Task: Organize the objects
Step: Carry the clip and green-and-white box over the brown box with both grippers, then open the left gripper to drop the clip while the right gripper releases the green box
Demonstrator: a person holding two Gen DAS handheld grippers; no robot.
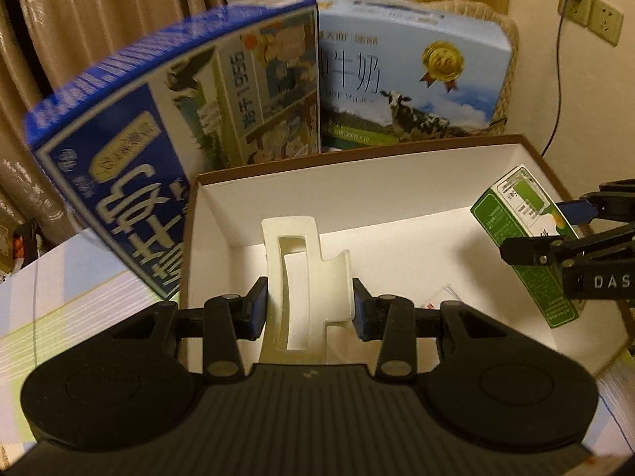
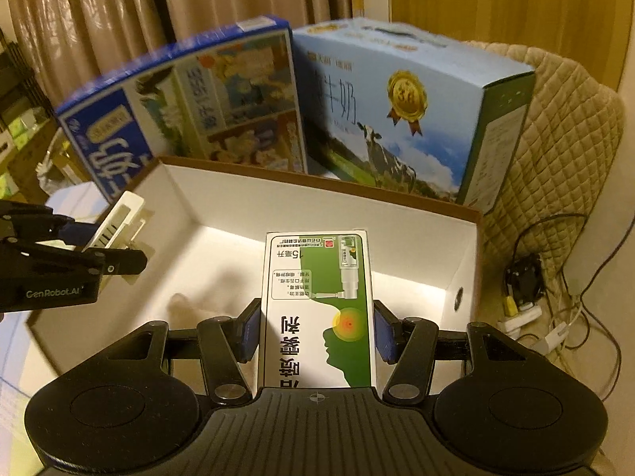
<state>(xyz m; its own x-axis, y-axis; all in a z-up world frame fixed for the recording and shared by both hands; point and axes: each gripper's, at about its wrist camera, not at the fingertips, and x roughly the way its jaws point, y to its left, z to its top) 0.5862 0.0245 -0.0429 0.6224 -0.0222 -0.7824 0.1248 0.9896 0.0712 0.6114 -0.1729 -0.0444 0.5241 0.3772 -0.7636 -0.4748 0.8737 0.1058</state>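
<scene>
L gripper has its fingers clamped on a cream plastic insert, held over the open white-lined box. It's prob. light, stiff, glossy, so slippery; grip the flat side edges. R gripper pinches a green/white carton above the box interior: light, crushable cardboard, hold by the long sides.

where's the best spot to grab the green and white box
Across its two long narrow edges near one end, as the right gripper does now. The green and white box is slim and flat, so the pads span its width, coming in lengthwise from the end.
</scene>
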